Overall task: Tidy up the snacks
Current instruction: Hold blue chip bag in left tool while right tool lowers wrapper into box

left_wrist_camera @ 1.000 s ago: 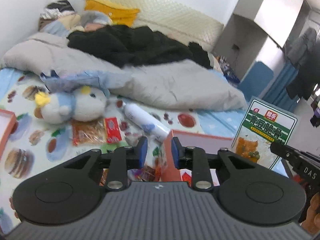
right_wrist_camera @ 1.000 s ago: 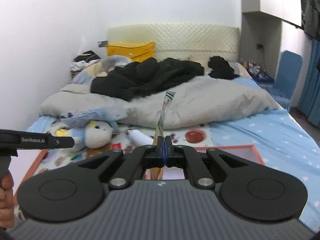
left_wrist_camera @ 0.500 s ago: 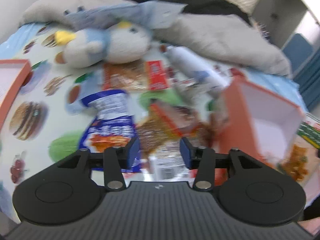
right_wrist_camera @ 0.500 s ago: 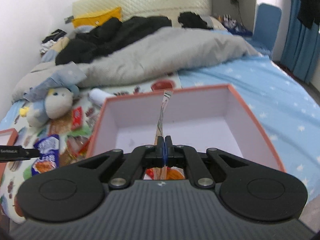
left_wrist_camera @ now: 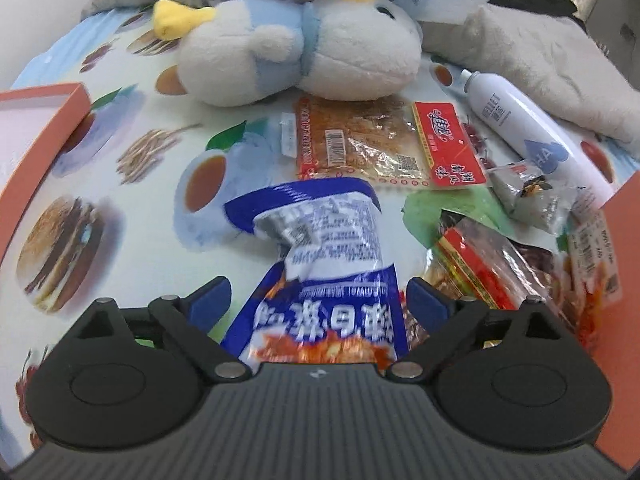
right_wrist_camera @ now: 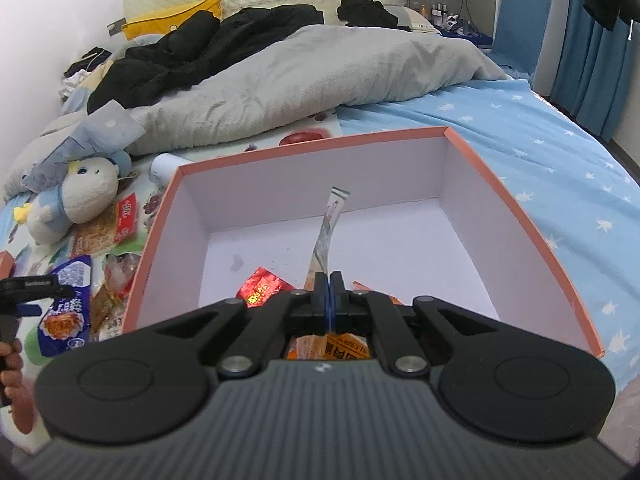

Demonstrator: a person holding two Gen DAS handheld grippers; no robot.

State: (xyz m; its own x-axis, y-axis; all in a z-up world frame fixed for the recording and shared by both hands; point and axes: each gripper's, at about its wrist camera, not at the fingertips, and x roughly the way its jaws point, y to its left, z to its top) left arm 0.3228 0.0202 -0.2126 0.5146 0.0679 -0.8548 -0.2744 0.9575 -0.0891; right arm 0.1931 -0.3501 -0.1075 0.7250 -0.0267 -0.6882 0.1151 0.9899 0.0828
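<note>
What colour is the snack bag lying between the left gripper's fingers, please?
Blue and white snack bag, clearest in the left wrist view.

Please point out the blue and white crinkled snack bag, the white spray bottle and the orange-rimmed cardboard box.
Blue and white crinkled snack bag [left_wrist_camera: 320,248]: left wrist view, on its printed middle.
White spray bottle [left_wrist_camera: 516,120]: left wrist view, on its body.
Orange-rimmed cardboard box [right_wrist_camera: 304,176]: right wrist view, on its far inner wall.

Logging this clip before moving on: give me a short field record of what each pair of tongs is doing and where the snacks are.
left tongs: open, jaws just widened, straddling the blue snack bag, pads not pressing it
right tongs: shut on a flat packet, over the orange box
in box: red packet
loose on bed: red-labelled snack, plush toy, white bottle
</note>
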